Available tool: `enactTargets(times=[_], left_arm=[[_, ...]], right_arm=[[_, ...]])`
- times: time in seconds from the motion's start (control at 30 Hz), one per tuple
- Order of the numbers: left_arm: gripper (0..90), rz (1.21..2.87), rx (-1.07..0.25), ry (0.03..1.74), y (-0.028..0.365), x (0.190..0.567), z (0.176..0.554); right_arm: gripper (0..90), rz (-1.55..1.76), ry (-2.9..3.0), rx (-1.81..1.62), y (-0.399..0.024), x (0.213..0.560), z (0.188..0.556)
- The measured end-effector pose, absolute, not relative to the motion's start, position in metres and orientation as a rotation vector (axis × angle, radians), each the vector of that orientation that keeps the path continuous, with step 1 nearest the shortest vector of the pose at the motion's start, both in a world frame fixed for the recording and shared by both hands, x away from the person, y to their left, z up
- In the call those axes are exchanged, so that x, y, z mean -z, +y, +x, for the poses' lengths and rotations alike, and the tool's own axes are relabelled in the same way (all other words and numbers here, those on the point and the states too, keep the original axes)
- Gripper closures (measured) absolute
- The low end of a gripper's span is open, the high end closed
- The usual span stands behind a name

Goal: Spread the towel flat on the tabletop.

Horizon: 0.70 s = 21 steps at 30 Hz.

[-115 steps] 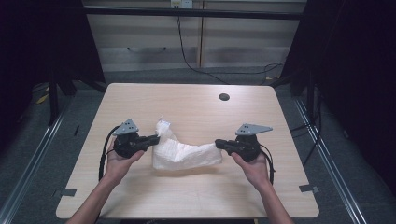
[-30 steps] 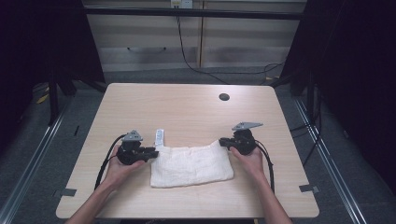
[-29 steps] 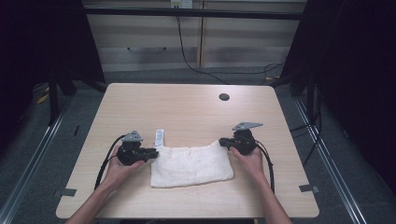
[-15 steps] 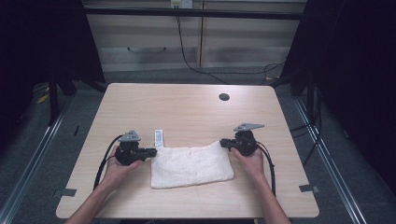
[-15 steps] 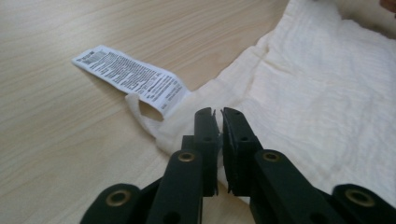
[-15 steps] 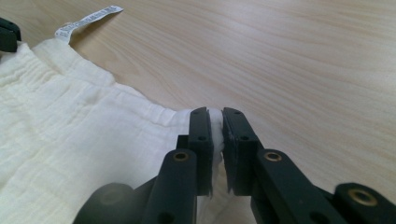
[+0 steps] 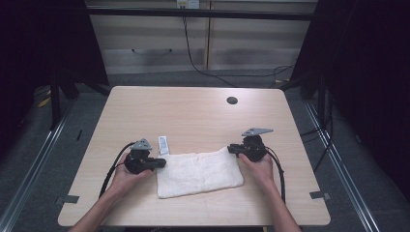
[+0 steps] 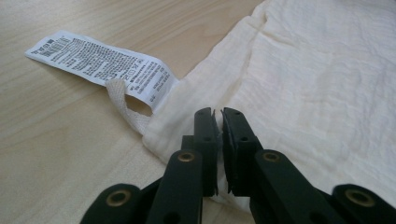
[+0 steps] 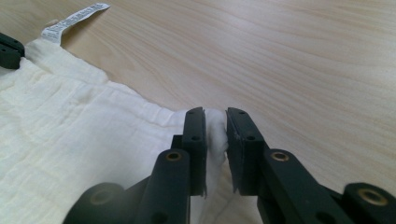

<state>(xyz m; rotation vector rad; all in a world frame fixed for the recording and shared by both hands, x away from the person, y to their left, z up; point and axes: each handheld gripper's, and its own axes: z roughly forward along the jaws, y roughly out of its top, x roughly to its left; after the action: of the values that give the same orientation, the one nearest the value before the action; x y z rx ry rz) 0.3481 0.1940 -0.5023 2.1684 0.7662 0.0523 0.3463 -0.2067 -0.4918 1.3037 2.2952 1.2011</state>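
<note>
A cream cloth (image 7: 198,174) lies spread flat on the wooden table (image 7: 193,116), its white printed label (image 7: 164,144) sticking out at the far left corner. My left gripper (image 7: 163,163) is at the cloth's left edge. In the left gripper view its jaws (image 8: 218,114) have just closed to a thin slit above the cloth (image 8: 317,79) near the label (image 8: 98,63), with no fold held. My right gripper (image 7: 231,149) is at the far right corner. Its jaws (image 9: 215,114) have just been opening, with a puff of cloth (image 9: 70,140) loose between them.
A small dark round hole (image 7: 232,100) sits in the tabletop at the far right. Bare wood surrounds the cloth on all sides. Cables trail from both grippers toward the near table edge. Dark frames and a cabinet stand beyond the table.
The cloth, held up and bunched between the grippers a few seconds ago, now lies flat. Over the last second both hands stayed at its far corners, and the left shifted slightly.
</note>
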Motion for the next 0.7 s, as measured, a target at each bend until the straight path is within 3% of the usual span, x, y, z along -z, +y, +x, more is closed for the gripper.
enactTargets(times=[0.1, 0.27, 0.7], left_arm=[[86.0, 2.168, -0.054, 0.763, 0.196, 0.502, 0.349], [86.2, 2.162, -0.061, 0.776, 0.198, 0.501, 0.349], [86.9, 2.059, -0.117, 0.794, 0.21, 0.482, 0.344]], right_arm=[[75.9, 1.301, 2.289, -1.203, -0.206, 0.492, 0.346], [86.0, 1.294, 2.299, -1.182, -0.201, 0.496, 0.348], [86.1, 1.251, 2.233, -1.285, -0.207, 0.473, 0.344]])
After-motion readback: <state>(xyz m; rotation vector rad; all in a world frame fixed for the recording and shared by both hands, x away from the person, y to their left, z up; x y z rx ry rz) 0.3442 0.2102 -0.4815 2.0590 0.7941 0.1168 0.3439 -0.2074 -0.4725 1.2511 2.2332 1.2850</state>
